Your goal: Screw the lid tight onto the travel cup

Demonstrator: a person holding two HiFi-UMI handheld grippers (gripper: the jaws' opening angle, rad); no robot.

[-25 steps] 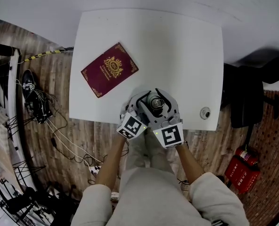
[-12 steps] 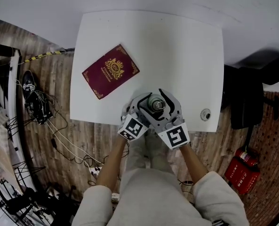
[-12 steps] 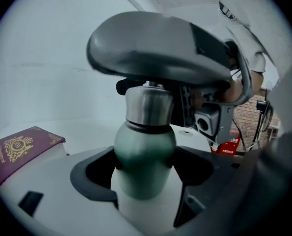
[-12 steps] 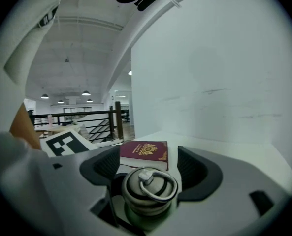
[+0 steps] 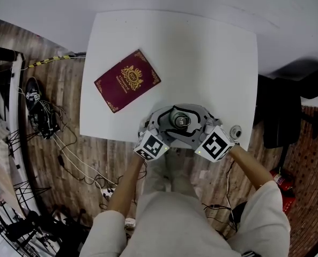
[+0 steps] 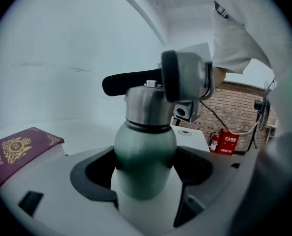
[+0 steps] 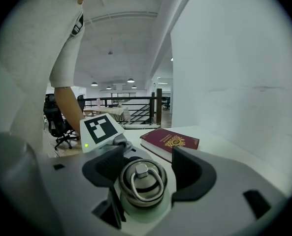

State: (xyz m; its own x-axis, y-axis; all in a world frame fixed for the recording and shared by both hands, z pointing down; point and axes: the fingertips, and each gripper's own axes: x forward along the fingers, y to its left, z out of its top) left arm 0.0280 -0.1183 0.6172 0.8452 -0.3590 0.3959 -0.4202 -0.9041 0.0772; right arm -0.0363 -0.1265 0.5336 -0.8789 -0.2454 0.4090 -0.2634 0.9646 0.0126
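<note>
Seat your grip before twisting the lid [image 7: 140, 183].
Your left fingers [image 6: 94, 173] pinch the cup [image 6: 145, 151] at the surface's [image 5: 201, 47] six o'clock edge. Your right fingers [image 7: 192, 173], spread round the lid, have just been closing and aren't pressing yet.

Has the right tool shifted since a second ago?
Yes: the right tool swung rightward, toward the small round fitting on the white table; its jaws, just closing, flank the steel lid.

Left gripper [image 6: 145, 171] is clamped on the travel cup [image 6: 145, 146] body at the table's [image 5: 201, 52] near edge. My right gripper [image 7: 145, 168] angles in from the right. Its jaws have just been closing and straddle the lid [image 7: 141, 183] without gripping it.
</note>
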